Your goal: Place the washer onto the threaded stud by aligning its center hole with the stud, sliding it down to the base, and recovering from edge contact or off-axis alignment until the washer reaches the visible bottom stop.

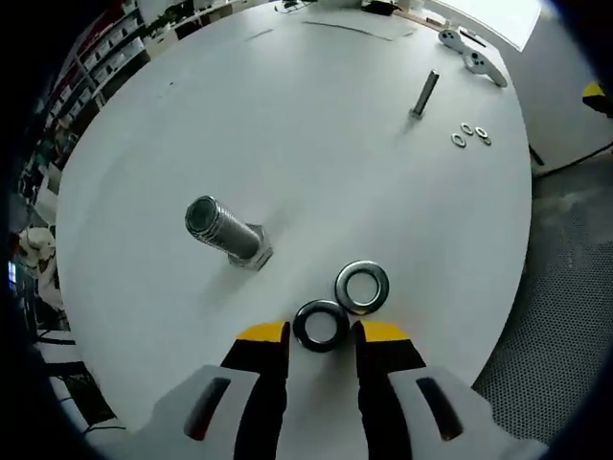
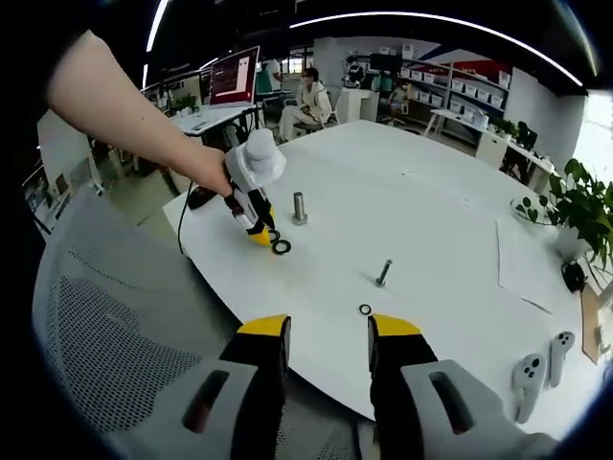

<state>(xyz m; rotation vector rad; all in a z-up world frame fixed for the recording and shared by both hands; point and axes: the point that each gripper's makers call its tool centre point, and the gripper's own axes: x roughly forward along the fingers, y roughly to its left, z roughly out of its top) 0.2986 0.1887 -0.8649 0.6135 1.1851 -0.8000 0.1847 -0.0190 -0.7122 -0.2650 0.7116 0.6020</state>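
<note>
Steel dark washer (image 1: 321, 325) lies flat on the white table (image 1: 316, 144), between the spread yellow tips of the left gripper (image 1: 322, 333), not yet pinched. The big threaded stud (image 1: 223, 230) stands up-left of it, near, axis upright, and a second, brighter washer (image 1: 362, 287) lies touching. The right gripper (image 2: 324, 328) hangs spread and empty, well apart, so the left is the nearer one.

Open-plan office/lab space: big white round table (image 2: 421, 220), monitor (image 2: 236, 77) on a desk, storage shelving (image 2: 431, 81) along the wall, seated person (image 2: 308, 101), potted plant (image 2: 575, 206).
</note>
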